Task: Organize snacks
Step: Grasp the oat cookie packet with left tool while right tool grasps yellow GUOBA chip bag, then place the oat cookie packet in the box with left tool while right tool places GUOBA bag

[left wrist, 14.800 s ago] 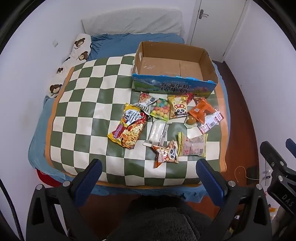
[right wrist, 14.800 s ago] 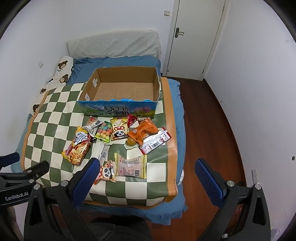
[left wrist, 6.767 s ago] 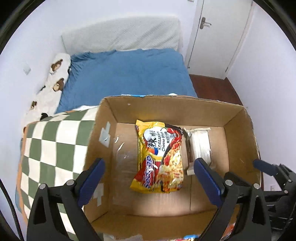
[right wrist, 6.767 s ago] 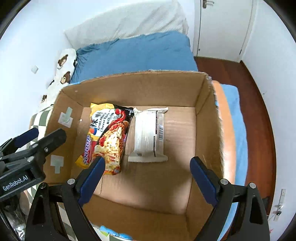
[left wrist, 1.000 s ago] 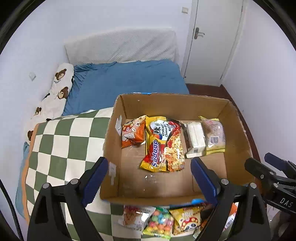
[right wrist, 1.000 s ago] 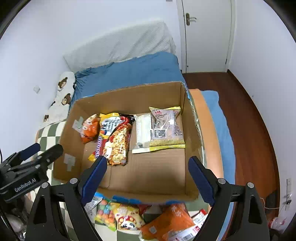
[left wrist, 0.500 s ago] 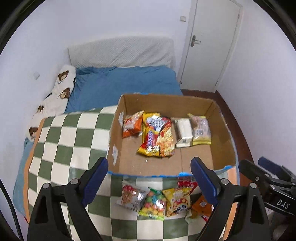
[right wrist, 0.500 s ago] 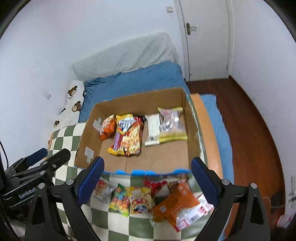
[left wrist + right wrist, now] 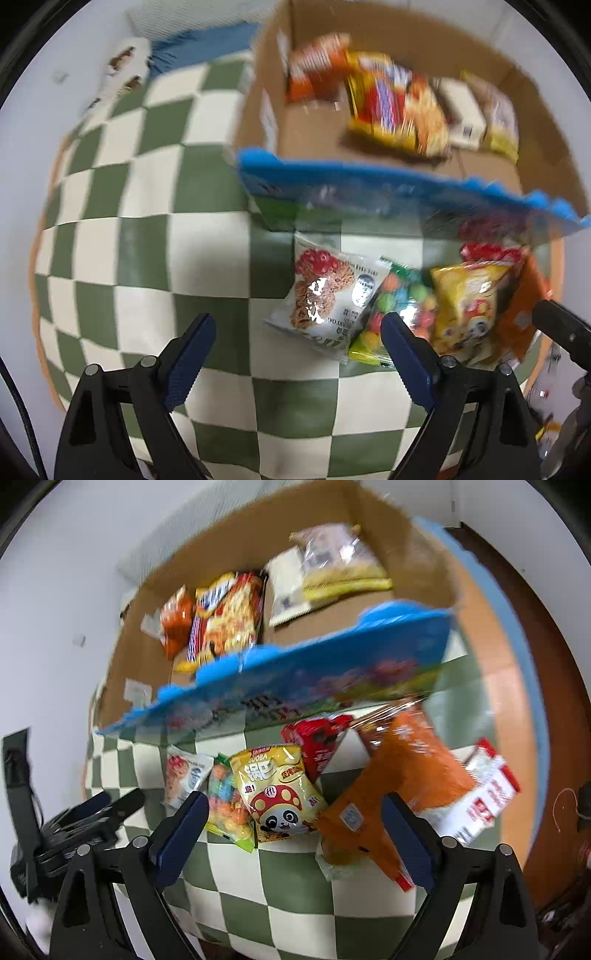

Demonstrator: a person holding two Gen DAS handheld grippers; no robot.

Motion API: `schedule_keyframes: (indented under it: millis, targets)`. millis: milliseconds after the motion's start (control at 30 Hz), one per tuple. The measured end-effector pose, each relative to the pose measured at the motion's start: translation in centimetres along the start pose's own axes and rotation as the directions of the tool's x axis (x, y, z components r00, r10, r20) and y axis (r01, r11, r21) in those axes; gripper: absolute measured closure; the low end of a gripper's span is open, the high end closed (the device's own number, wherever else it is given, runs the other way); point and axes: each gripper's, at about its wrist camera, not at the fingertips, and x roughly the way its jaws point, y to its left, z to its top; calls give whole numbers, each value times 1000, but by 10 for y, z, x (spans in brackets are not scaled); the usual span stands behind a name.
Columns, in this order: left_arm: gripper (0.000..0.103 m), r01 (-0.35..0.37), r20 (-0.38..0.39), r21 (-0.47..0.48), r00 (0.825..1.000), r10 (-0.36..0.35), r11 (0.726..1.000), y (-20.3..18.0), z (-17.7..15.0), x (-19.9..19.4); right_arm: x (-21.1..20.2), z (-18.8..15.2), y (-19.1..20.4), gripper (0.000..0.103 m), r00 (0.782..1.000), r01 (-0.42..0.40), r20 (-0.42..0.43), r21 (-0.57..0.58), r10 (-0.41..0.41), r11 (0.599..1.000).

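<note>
Green-and-white checked blanket [image 9: 155, 258] on bed, carrying cardboard box [image 9: 306, 125] with blue printed front wall; both views motion-blurred.

Inside box: orange packet [image 9: 177, 622], yellow-red noodle bag [image 9: 227, 618], white bar [image 9: 286, 587], clear-and-yellow packet [image 9: 340, 565], side by side along the floor. Loose on blanket in front of box: oat-cookie packet [image 9: 325, 295], overlapped by candy bag [image 9: 399, 314], then yellow panda packet [image 9: 277, 792], red packet [image 9: 317, 738] just behind it against box front.

Right wrist view only: large orange bag [image 9: 399, 786] lying over white-and-red packet [image 9: 487, 797], brown floor [image 9: 554, 635] beyond bed edge. Left wrist view only: wide bare stretch of blanket on the left, bear-print pillow [image 9: 125, 66] at far corner; orange bag there only a sliver at the frame's right edge.

Left gripper [image 9: 295, 354] spread wide, nothing between fingers, hovering with cookie packet and candy bag between and just ahead of fingertips. Right gripper [image 9: 295, 830] spread wide, jaws just narrowed slightly, pinching nothing; panda packet and near end of orange bag between fingers. Contact with packets not determinable. Box front wall hides the nearest strip of box floor in both views.
</note>
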Motion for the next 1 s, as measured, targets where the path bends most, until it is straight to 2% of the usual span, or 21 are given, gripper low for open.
schedule_keyframes:
  millis: [133,233,267,300,367,433,467,500,633,767,867,1000]
  targets:
    - [12,-7,-72,109,997,15,994,-17,13,37,22,4,15,11,999,34,-29,-65,-36,997]
    - [12,-9,-86,161,996,23,987,-28,18,54,40,7,26,11,996,64,-58,-107,-71,992]
    - [15,2,-82,168,997,12,986,-30,18,55,47,8,29,12,994,74,-69,-122,-83,990]
    - [24,8,-78,172,997,5,985,-31,18,56,55,9,32,12,991,93,-82,-136,-105,986]
    - [39,39,-89,155,996,-26,987,-30,15,58,70,9,36,12,984,129,-101,-164,-147,978]
    - [40,50,-86,123,995,-40,991,-26,8,58,81,9,38,18,979,156,-102,-175,-175,972]
    - [41,51,-88,112,995,-41,992,-23,3,58,84,8,38,25,979,161,-99,-178,-180,971]
    - [42,49,-88,96,995,-41,994,-20,-3,58,87,8,38,41,976,168,-107,-178,-189,970]
    - [42,30,-104,11,994,-29,999,-3,-35,56,89,1,35,46,978,155,-118,-150,-173,976]
    - [42,40,-133,-63,990,-48,997,11,-74,53,82,-16,33,48,980,81,-174,-120,-101,989]
    - [42,64,-152,-98,985,-79,993,18,-99,54,78,-35,35,48,975,39,-214,-135,-68,990]
    - [42,76,-205,-105,974,-97,992,20,-120,73,81,-58,33,48,962,27,-264,-148,-66,989]
